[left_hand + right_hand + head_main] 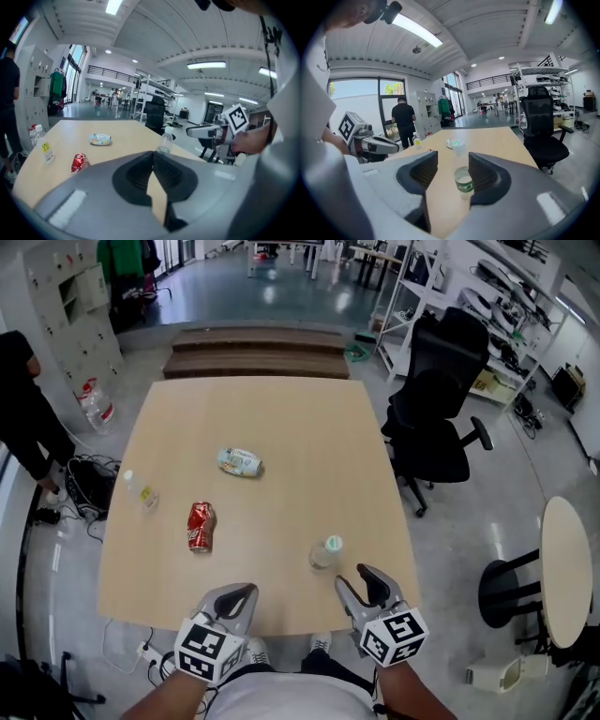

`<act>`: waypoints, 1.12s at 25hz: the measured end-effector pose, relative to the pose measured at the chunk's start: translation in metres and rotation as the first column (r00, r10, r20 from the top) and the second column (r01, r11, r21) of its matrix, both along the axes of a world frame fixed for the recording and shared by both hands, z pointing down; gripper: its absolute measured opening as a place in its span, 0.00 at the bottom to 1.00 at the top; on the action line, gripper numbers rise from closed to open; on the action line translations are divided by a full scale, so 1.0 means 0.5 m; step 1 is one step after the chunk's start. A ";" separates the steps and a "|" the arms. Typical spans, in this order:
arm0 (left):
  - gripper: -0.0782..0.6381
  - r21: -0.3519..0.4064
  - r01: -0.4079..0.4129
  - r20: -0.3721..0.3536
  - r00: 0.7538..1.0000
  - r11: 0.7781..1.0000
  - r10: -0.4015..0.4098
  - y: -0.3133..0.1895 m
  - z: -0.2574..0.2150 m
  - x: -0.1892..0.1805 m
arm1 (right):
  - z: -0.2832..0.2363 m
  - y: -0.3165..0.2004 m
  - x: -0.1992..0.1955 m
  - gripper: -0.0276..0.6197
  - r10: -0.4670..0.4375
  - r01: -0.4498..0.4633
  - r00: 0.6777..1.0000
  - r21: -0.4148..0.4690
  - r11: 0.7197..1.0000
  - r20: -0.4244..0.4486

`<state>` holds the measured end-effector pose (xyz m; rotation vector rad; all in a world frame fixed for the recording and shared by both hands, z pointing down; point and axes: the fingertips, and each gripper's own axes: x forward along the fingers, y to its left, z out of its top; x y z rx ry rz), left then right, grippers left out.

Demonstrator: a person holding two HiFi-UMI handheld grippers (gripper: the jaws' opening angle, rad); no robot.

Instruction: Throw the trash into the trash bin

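Nothing was binned yet, red can (201,526) and the rest sat on the table (281,418); your right gripper (357,577) gaped at the clear bottle (326,551), left gripper (234,596) pressed together, empty.

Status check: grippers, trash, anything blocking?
Left gripper shut, empty. Right gripper open, clear bottle just ahead, not gripped. Red can, wrapper farther out. Nothing between; trash bin unseen.

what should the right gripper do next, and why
Probably ease the right gripper forward until its open jaws flank the bottle. The bottle stands upright on the table just ahead of the jaws, showing in the gap between them, and nothing is gripped yet.
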<state>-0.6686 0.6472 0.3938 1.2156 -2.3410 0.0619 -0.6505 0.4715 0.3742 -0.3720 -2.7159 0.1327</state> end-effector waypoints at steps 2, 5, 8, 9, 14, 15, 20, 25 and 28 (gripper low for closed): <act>0.12 -0.014 -0.016 0.011 1.000 1.000 0.016 -0.014 0.000 -0.004 | 0.006 -0.004 -0.022 0.37 -0.012 0.012 1.000 0.007 1.000 -0.002; 0.12 -0.036 -0.023 0.016 1.000 0.999 0.023 -0.027 0.008 -0.012 | 0.017 -0.007 -0.051 0.40 -0.020 0.020 1.000 0.010 1.000 -0.009; 0.12 -0.046 -0.011 -0.014 1.000 0.999 0.010 -0.033 0.018 -0.015 | 0.020 0.000 -0.070 0.40 -0.049 0.049 0.999 0.036 0.998 -0.005; 0.12 -0.049 -0.013 -0.020 1.000 0.999 0.012 -0.035 0.020 -0.015 | 0.021 0.003 -0.076 0.40 -0.060 0.060 0.998 0.052 0.997 -0.002; 0.12 -0.056 -0.005 -0.029 1.000 0.998 0.003 -0.034 0.021 -0.023 | 0.031 0.024 -0.105 0.40 -0.101 0.100 0.995 0.083 0.991 0.002; 0.12 -0.058 -0.002 -0.031 1.000 0.998 0.000 -0.031 0.021 -0.022 | 0.032 0.027 -0.109 0.40 -0.104 0.104 0.995 0.083 0.991 0.002; 0.12 -0.069 0.020 -0.045 0.999 0.997 -0.023 -0.021 0.022 -0.026 | 0.037 0.033 -0.128 0.40 -0.120 0.120 0.993 0.079 0.990 -0.001; 0.12 -0.076 0.026 -0.044 0.999 0.997 -0.029 -0.015 0.026 -0.025 | 0.034 0.031 -0.135 0.39 -0.125 0.124 0.992 0.085 0.989 0.007; 0.12 -0.077 0.016 -0.035 0.999 0.997 -0.019 -0.018 0.025 -0.023 | 0.034 0.031 -0.133 0.30 -0.123 0.121 0.992 0.100 0.988 0.013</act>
